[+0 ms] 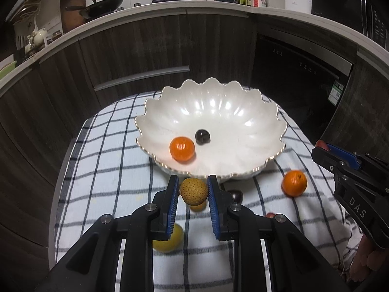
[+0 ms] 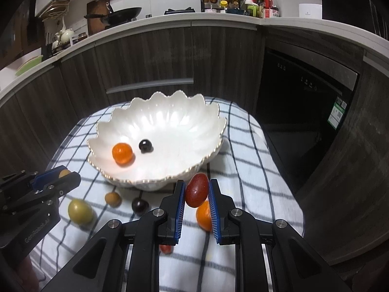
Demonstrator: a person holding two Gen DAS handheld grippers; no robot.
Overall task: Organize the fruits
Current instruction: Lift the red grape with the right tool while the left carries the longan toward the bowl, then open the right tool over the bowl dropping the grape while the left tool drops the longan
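Note:
A white scalloped bowl [image 1: 243, 112] [image 2: 184, 119] stands on the checked cloth and holds an orange mandarin [image 1: 182, 149] [image 2: 122, 153] and a dark cherry [image 1: 202, 136] [image 2: 145, 145]. My left gripper [image 1: 193, 187] [image 2: 63, 173] is shut on a rough tan longan [image 1: 193, 191], lifted just in front of the bowl's near rim. My right gripper [image 2: 196, 189] [image 1: 322, 146] is shut on a red oval tomato [image 2: 197, 189], held over the cloth beside the bowl's near right rim.
Loose on the cloth [image 1: 104, 170] lie an orange mandarin [image 1: 294, 182] [image 2: 204, 215], a yellow-green fruit [image 1: 170, 239] [image 2: 80, 211], a second longan [image 2: 113, 198], a dark cherry [image 1: 233, 193] [image 2: 140, 205] and a small red tomato [image 2: 165, 248]. Dark kitchen cabinets [image 1: 136, 48] rise behind the table.

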